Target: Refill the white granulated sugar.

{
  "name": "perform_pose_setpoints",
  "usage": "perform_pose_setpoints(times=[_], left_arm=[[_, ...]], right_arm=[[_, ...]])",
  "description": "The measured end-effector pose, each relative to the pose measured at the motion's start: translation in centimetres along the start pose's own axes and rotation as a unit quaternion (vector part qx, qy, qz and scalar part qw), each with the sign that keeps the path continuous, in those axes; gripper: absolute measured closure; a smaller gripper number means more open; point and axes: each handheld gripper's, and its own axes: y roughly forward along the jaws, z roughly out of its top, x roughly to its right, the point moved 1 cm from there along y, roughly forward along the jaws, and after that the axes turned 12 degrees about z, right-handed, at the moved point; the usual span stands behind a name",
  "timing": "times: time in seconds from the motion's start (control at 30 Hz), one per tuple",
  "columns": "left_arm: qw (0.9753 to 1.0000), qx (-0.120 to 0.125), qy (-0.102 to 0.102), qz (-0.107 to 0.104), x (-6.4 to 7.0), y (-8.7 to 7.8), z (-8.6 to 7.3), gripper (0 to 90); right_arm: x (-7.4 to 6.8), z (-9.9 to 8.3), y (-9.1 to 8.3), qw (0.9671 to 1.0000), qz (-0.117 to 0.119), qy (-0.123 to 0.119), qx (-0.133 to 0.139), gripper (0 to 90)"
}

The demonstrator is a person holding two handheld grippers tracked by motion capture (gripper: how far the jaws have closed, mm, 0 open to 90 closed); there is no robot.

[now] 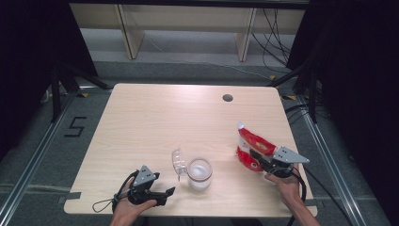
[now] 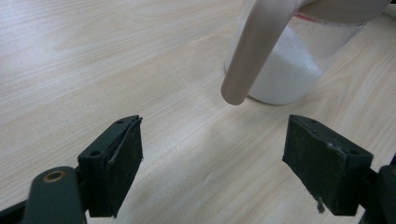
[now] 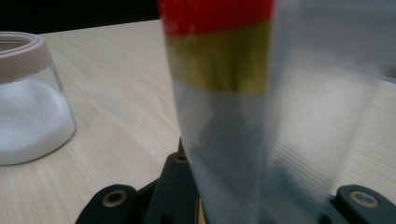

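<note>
A clear jar [image 1: 199, 173] part full of white granules stands near the table's front middle, its hinged lid [image 1: 179, 163] flipped open to the left. My left gripper [image 1: 168, 191] hovers open just left of the jar, low over the table [image 1: 150, 122], with nothing between its jaws. In the left gripper view the jar [image 2: 287, 70] and its beige lid [image 2: 256, 46] sit just beyond the open gripper [image 2: 215, 126]. At the right, my right gripper [image 1: 258, 158] is shut on a red and white bag [image 1: 251, 146], held upright. Up close the bag [image 3: 233, 93] shows red, a yellow band and a clear part, with the jar [image 3: 28, 102] to its left.
A round cable hole [image 1: 227, 98] lies near the table's far right edge. Bare wood stretches across the far half. Black stands [image 1: 59, 87] flank the table, and a "5" mark [image 1: 75, 126] is taped on the floor at left.
</note>
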Motion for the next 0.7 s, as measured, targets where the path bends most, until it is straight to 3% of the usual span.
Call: perform_pose_setpoints(times=[0.03,0.07,0.13,0.23,0.27,0.3,0.37,0.43,0.5,0.67,0.7], left_arm=[[1.0000,0.001,-0.005,-0.001,0.1,0.0,0.0,19.1],[1.0000,0.003,0.007,0.000,-0.1,0.0,0.0,19.1],[1.0000,0.001,0.007,0.001,-0.1,0.0,0.0,19.1],[1.0000,0.004,0.005,-0.002,-0.1,0.0,0.0,19.1],[0.9999,-0.006,0.015,0.000,-0.2,-0.2,0.1,19.1],[0.9999,-0.006,0.015,0.000,-0.2,-0.2,0.1,19.1],[1.0000,0.001,0.005,0.001,-0.1,-0.1,0.1,19.1],[1.0000,0.004,0.001,0.001,0.0,0.0,0.0,19.1],[1.0000,0.004,0.006,-0.002,0.0,0.0,0.0,19.1],[1.0000,0.004,0.004,-0.001,0.0,0.0,0.0,19.1],[1.0000,0.004,0.005,-0.001,-0.1,0.0,0.0,19.1]], right_arm=[[0.0,0.0,0.0,1.0000,0.000,0.001,0.000,82.1],[0.0,0.0,0.0,1.0000,0.002,0.003,0.001,81.1],[-0.1,-0.1,-0.1,0.9999,-0.004,0.012,-0.007,80.5],[0.3,-0.1,-0.1,0.9999,0.003,-0.001,-0.010,76.7],[-0.1,-0.1,-0.2,0.9998,0.000,0.019,0.006,73.6],[-0.1,-0.1,-0.2,0.9998,0.000,0.019,0.006,73.6],[-0.4,-0.1,-0.5,0.9989,-0.004,0.047,-0.005,67.0],[-0.2,-0.1,-0.6,0.9992,-0.009,0.039,-0.003,61.3],[-0.2,-0.1,-0.8,0.9984,0.000,0.056,-0.004,57.6],[-0.2,-0.1,-0.9,0.9985,-0.013,0.053,0.004,49.5],[-0.5,0.0,-1.0,0.9973,-0.010,0.073,0.005,49.4]])
